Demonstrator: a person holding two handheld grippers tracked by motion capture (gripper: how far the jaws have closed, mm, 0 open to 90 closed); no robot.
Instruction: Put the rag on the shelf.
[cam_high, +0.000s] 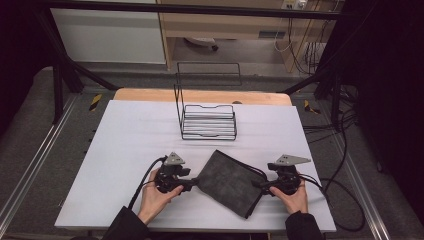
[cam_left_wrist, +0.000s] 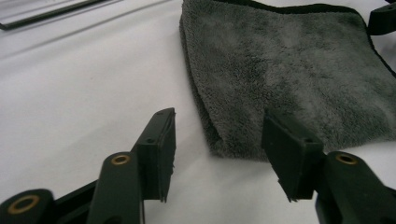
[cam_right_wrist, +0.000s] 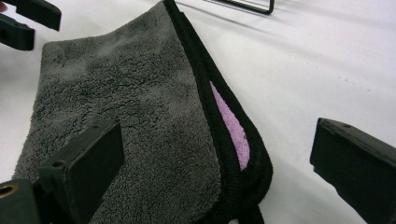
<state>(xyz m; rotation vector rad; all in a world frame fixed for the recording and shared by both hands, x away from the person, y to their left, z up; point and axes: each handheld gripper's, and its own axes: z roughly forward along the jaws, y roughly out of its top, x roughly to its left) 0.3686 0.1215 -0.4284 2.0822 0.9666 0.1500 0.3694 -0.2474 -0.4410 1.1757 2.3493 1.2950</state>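
White sheeting covers the table (cam_high: 125, 165), the broadest thing in the high view, with a strip of bare wood showing along its far edge. On it, toward the far side and near the middle, stands a black wire rack (cam_high: 207, 120) with an upright frame at its left end, well apart from the work. Nearer the person lies a dark grey microfibre cloth (cam_high: 230, 182), folded flat and turned cornerwise to the table edge, between the two tools. In the right gripper view the cloth (cam_right_wrist: 126, 121) shows a black stitched hem along its folded edges, and a sliver of lilac underside peeks out between the layers near the corner. In the left gripper view its (cam_left_wrist: 289, 65) plush folded corner lies on the white sheet just ahead of the jaws. The left gripper (cam_high: 192, 184), held in the person's left hand (cam_high: 155, 197), sits at the cloth's left corner with its jaws spread wide; that corner lies close before the gap and nothing is pinched (cam_left_wrist: 218, 156). The right gripper (cam_high: 260, 186), held in the right hand (cam_high: 295, 199), sits at the cloth's right corner, jaws likewise spread, one over the grey pile and the other over bare table, with the hemmed corner between them, ungripped (cam_right_wrist: 217, 168).
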